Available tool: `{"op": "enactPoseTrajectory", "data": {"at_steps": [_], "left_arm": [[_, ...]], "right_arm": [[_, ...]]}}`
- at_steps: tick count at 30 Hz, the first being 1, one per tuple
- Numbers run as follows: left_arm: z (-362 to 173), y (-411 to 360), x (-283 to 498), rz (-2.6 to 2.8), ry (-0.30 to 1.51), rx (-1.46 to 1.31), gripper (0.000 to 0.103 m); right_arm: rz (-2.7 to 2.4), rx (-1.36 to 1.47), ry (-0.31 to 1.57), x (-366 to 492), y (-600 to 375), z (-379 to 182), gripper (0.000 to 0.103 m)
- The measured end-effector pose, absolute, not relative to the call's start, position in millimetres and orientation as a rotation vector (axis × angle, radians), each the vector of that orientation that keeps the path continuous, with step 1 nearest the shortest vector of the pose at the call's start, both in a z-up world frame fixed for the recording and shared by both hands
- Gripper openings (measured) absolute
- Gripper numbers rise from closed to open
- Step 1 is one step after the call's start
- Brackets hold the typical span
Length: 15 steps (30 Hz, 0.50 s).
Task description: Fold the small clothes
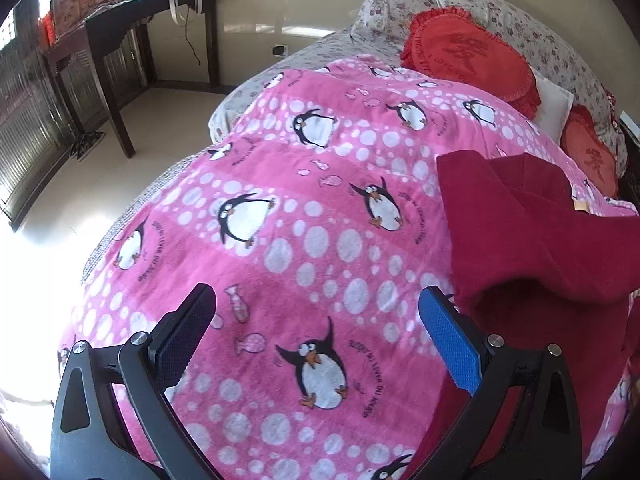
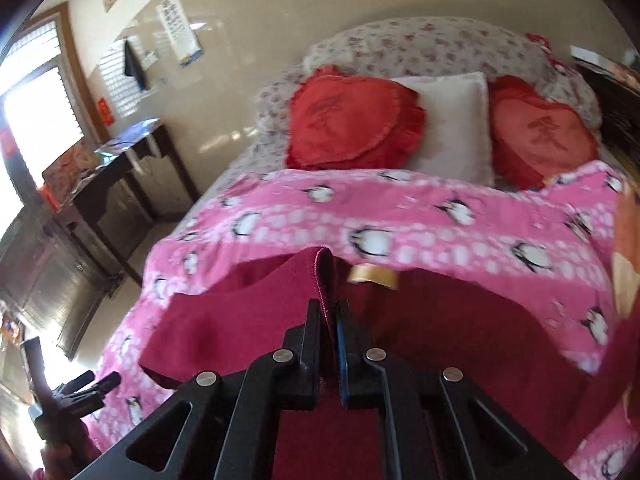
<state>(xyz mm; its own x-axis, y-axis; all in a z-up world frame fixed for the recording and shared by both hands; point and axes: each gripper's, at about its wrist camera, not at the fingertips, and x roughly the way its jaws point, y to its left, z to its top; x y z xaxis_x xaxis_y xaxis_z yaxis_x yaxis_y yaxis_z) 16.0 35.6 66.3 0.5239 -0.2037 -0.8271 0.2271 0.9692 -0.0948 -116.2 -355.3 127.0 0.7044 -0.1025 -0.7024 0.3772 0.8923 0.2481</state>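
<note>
A dark red garment [image 1: 520, 240] lies on the pink penguin blanket [image 1: 280, 200] at the right of the left wrist view, one part folded over. My left gripper [image 1: 316, 300] hovers open over the blanket, left of the garment, with nothing between its fingers. In the right wrist view my right gripper [image 2: 329, 308] is shut on an edge of the dark red garment [image 2: 248, 320] and holds that edge lifted off the blanket [image 2: 440, 224]. A tan label [image 2: 372, 274] shows just past the held fold. The left gripper [image 2: 84, 396] appears at the lower left.
Two red heart cushions [image 2: 352, 120] [image 2: 540, 128] and a white pillow [image 2: 452, 120] lie at the head of the bed. A dark wooden desk [image 1: 132, 40] stands by the wall, left of the bed. Bright window light washes out the floor at the left.
</note>
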Motion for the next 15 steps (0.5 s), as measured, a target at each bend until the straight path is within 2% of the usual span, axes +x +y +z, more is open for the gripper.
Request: {"op": "enactPoseTrajectory", "data": {"at_steps": [5, 10, 14, 15], "left_arm": [[70.3, -4.7, 9.3, -0.321, 0.984, 0.079, 0.102], [74.9, -37.6, 9.9, -0.369, 0.969, 0.138, 0.102], [60.2, -64.0, 22.9, -0.373, 0.988, 0.196, 0.102], [54.4, -70.1, 27.6, -0.367, 0.993, 0.214, 0.102]], "right_arm": [[-0.415, 0.464, 0.839, -143.8, -403.1, 81.1, 0.006], [-0.420, 0.487, 0.839, -158.0, -412.0, 70.3, 0.006], [-0.444, 0.530, 0.934, -161.9, -425.8, 50.5, 0.006], [-0.447, 0.539, 0.922, -166.6, -425.9, 53.2, 0.009]]}}
